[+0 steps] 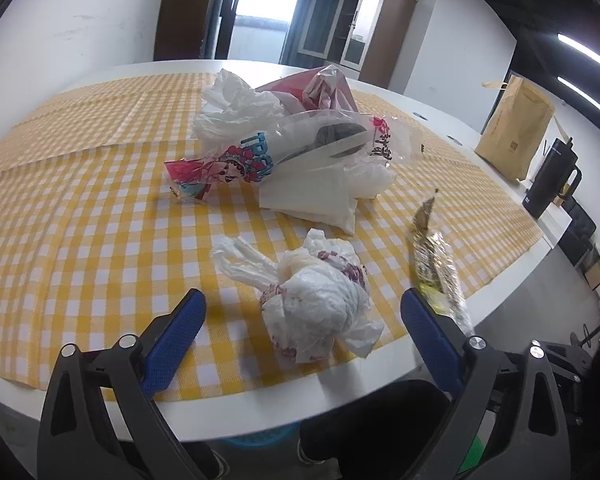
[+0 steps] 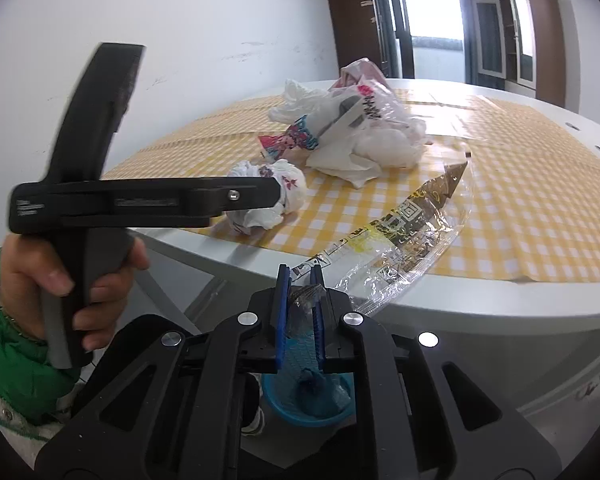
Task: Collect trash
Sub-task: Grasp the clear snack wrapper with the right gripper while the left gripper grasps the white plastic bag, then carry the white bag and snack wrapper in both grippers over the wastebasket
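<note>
A knotted white plastic bag (image 1: 320,300) lies near the front edge of the yellow checked tablecloth (image 1: 80,220). My left gripper (image 1: 304,308) is open, its blue fingers on either side of the bag. My right gripper (image 2: 300,280) is shut on the near end of a long clear printed wrapper (image 2: 412,224), which hangs over the table edge. The wrapper also shows in the left wrist view (image 1: 436,264). A pile of plastic bags and a white napkin (image 1: 300,148) lies mid-table. A blue bin (image 2: 308,400) stands on the floor below the right gripper.
A brown paper bag (image 1: 516,128) and a black bottle (image 1: 552,176) stand at the table's far right edge. The left gripper body and the hand in a green sleeve (image 2: 80,208) fill the left of the right wrist view. Cabinets stand at the back.
</note>
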